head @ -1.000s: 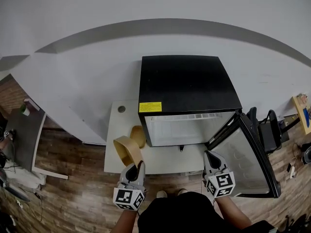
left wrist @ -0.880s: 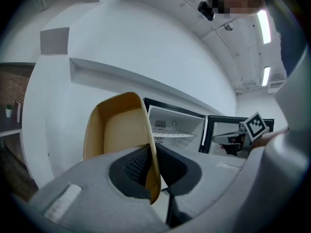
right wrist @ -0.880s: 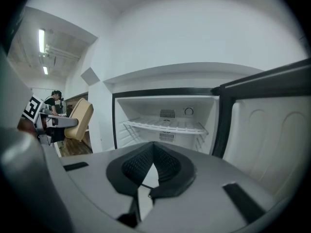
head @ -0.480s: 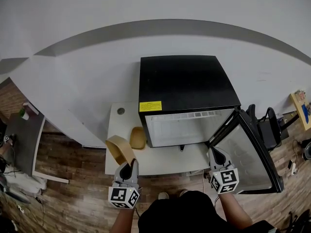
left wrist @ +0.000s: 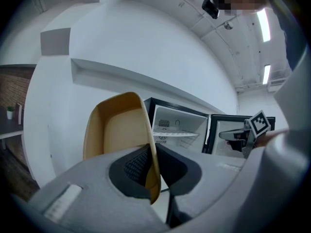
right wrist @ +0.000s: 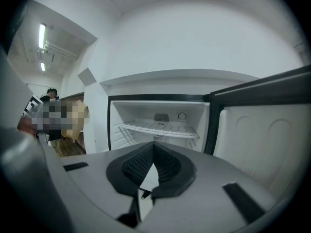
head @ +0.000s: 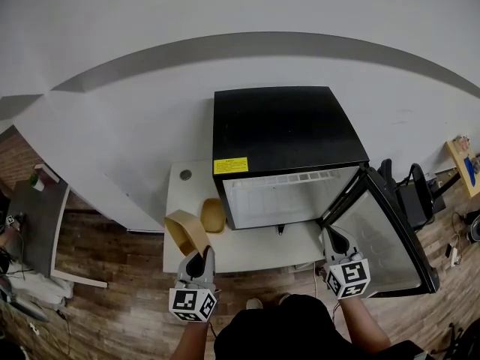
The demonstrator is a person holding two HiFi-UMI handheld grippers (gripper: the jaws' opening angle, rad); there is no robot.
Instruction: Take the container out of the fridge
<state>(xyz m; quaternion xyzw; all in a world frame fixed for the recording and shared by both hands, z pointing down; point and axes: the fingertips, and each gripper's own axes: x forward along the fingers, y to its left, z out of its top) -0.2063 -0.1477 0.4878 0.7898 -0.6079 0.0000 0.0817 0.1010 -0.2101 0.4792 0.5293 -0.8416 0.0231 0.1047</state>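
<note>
I had the left claw [head: 197, 261] clamped on the wall of the container [head: 184, 229], which stood toward eleven o'clock, the fridge [head: 285, 137] at one o'clock, the right claw [head: 331, 237] shut and empty.

Grey left gripper [head: 199, 256] and right gripper [head: 332, 235], black ribbed jaws, black-and-white marker cubes [head: 194, 304]; black shirt [head: 289, 330]

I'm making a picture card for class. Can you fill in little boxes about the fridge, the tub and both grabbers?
fridge: black, small, door open, wire shelf bare
container: tan, outside the fridge
left gripper: fingers shut on the container's wall
right gripper: shut, empty, near the door
table: white, another tan piece beside the fridge
</note>
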